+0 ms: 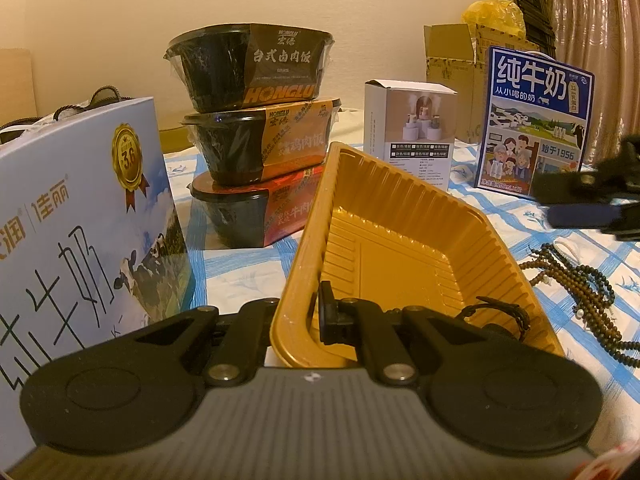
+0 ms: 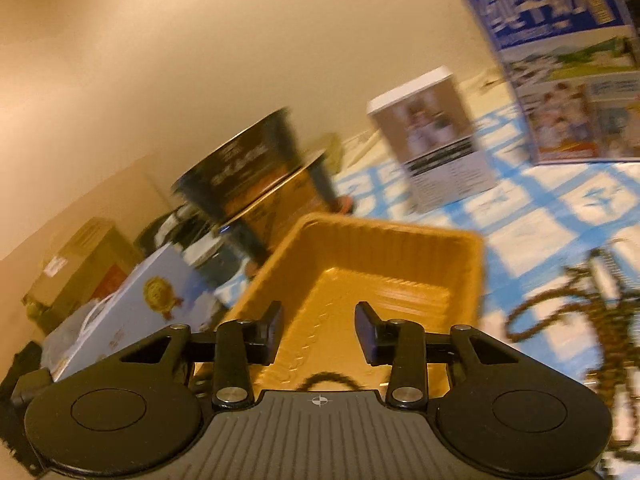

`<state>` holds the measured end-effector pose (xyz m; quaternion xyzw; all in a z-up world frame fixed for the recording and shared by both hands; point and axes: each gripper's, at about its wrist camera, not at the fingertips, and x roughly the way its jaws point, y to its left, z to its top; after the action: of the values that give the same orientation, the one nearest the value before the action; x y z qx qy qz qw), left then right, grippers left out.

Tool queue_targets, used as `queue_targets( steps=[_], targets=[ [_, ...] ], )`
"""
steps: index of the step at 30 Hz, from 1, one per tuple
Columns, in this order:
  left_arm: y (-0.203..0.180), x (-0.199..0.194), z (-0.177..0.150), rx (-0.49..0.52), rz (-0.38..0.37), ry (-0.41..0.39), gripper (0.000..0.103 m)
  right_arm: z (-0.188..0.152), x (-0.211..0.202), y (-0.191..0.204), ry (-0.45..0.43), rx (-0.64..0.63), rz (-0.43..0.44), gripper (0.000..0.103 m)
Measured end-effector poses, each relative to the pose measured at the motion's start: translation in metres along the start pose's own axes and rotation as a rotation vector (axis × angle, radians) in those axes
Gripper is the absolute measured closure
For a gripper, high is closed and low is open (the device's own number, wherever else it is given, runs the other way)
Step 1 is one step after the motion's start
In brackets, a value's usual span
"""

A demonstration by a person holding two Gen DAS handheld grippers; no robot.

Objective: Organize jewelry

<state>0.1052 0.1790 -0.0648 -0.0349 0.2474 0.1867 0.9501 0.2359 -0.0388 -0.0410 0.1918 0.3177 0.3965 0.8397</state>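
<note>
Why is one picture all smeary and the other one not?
Right wrist view: motion blur smears the milk box, white box and beads; only the right gripper stays sharp. Left wrist view: crisp print on the bowls, fisheye bending at the edges, warm dim light in both.

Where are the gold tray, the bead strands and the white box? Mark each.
gold tray (image 1: 404, 236), left wrist view, on its ribbed floor.
bead strands (image 1: 576, 292), left wrist view, on the brown strands.
white box (image 1: 416, 120), left wrist view, on its printed front.
</note>
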Motion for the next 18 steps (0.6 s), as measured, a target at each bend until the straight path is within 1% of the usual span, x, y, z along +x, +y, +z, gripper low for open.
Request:
queue_targets(
  steps=[6,11,14,18],
  targets=[
    [0.0,0.001,0.0,0.0,0.003,0.001,0.096,-0.007,-0.036,-0.043,-0.002,0.028,-0.18,0.063],
    [0.0,0.001,0.0,0.003,0.004,0.001,0.096,-0.022,-0.058,-0.068,0.027,0.029,-0.288,0.063],
    [0.0,0.001,0.0,0.006,0.007,0.0,0.096,-0.033,-0.063,-0.075,0.056,0.006,-0.332,0.063],
    [-0.001,0.001,0.0,0.011,0.008,0.0,0.096,-0.043,-0.058,-0.073,0.089,-0.078,-0.373,0.063]
  ],
)
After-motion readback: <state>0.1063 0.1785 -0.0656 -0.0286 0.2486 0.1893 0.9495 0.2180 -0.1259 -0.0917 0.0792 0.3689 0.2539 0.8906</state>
